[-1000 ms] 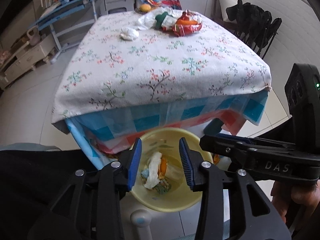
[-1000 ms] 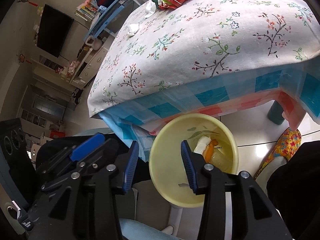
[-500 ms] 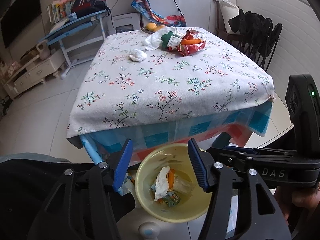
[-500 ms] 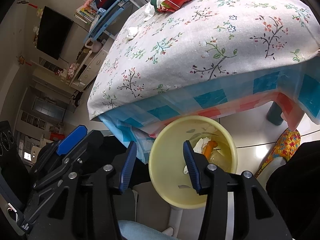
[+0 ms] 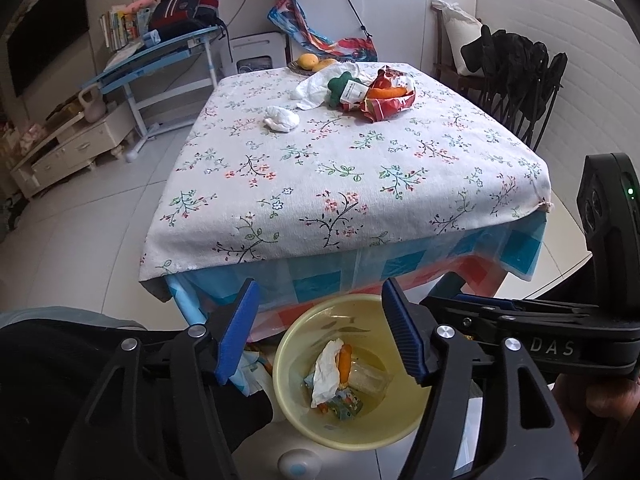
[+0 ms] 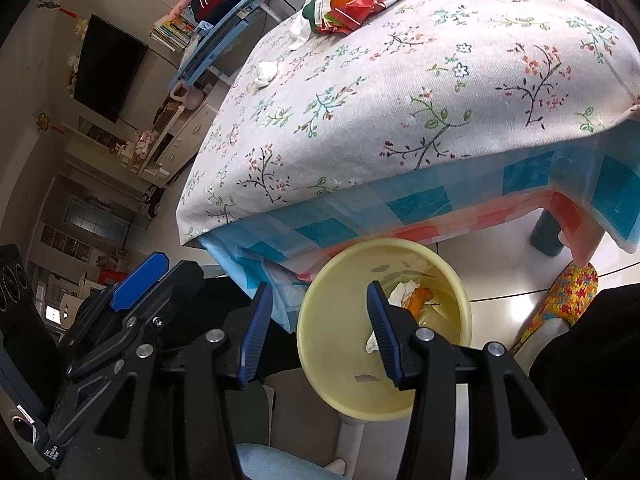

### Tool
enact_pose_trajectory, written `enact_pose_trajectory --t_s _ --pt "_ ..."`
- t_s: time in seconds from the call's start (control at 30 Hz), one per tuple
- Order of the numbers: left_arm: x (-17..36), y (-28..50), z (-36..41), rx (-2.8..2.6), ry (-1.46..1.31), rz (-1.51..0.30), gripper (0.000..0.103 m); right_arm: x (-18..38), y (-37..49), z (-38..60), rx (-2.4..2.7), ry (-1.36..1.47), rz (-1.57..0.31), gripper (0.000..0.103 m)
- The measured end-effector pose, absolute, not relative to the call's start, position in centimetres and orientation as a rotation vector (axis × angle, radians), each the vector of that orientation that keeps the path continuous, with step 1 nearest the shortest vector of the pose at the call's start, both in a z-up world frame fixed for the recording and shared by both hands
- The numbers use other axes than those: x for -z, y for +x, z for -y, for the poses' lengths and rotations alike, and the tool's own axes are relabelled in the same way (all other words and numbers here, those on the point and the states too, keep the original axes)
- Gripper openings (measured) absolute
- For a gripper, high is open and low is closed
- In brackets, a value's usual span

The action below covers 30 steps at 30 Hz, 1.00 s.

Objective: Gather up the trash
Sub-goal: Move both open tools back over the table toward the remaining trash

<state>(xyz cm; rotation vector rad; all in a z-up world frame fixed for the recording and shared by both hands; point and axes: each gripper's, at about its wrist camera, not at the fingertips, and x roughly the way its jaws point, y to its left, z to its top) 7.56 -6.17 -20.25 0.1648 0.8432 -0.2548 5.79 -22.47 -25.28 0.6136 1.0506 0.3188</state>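
With the left tongs (image 5: 320,336) just opened and empty above the yellow bin (image 5: 352,432), and the right tongs (image 6: 316,336) spread empty too, the operator should next reach the crumpled tissue (image 5: 282,118) mid-bench (image 5: 360,184), pinching its bulk.

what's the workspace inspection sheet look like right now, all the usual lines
surface: table under a flowered cloth, near half bare
job's things: yellow bin below the near edge holds a tissue, an orange piece and wrappers; crumpled tissue and a red wrapper pile lie at the far end
clutter: fruit at the far edge
grippers: left tool open and empty, jaws just opened wider; right tool open and empty; both above the bin
cables: dark cord hanging on the cupboard
surroundings: desk, chairs, tv, slipper
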Motion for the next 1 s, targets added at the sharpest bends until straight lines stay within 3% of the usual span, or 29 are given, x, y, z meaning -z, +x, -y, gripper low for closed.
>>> enact_pose_trajectory --t_s 0.3,0.43,1.0 --pt "19.9 7.7 5.5 0.219 0.13 -0.825 0.067 22.6 5.1 22.4 -0.286 0.523 -0.934 0.05" --pt "19.6 7.9 5.5 0.213 0.132 -0.808 0.074 20.9 4.9 22.2 -0.276 0.458 -0.857 0.06" --pt "17.8 9.5 7.0 0.259 0.167 -0.728 0.08 18.0 8.1 23.9 -0.251 0.397 -0.765 0.064"
